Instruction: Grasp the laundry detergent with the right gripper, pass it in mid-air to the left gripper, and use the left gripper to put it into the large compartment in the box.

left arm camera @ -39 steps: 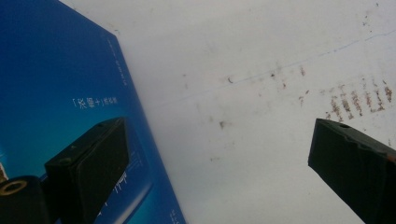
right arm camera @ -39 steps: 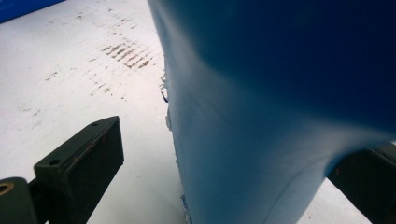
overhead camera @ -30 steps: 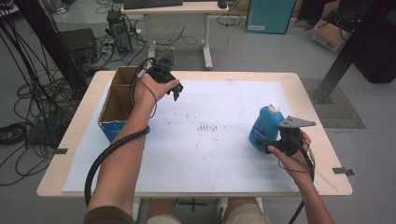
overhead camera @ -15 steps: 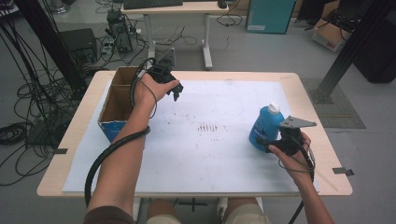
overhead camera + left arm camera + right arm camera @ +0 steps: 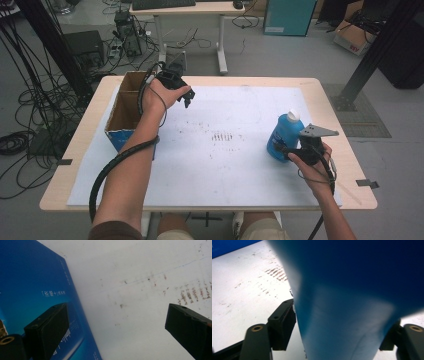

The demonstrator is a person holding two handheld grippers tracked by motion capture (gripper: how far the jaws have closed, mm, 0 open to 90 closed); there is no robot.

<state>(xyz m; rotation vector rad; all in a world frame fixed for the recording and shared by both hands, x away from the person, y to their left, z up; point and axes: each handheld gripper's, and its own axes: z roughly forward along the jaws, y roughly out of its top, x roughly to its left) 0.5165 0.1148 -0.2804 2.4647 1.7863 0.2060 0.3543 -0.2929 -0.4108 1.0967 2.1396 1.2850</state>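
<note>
Blue bottle (image 5: 282,135), white cap; brown box (image 5: 125,107), blue front; white speckled sheet (image 5: 225,160).

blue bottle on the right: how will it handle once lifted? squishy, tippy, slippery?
The blue bottle looks like thin plastic, so it may flex. The right tool has just been closing its jaws, with the bottle's body between them. It stands upright and taller than wide, with a white cap, so a sideways push could tip it. Its smooth wall may slip.
</note>
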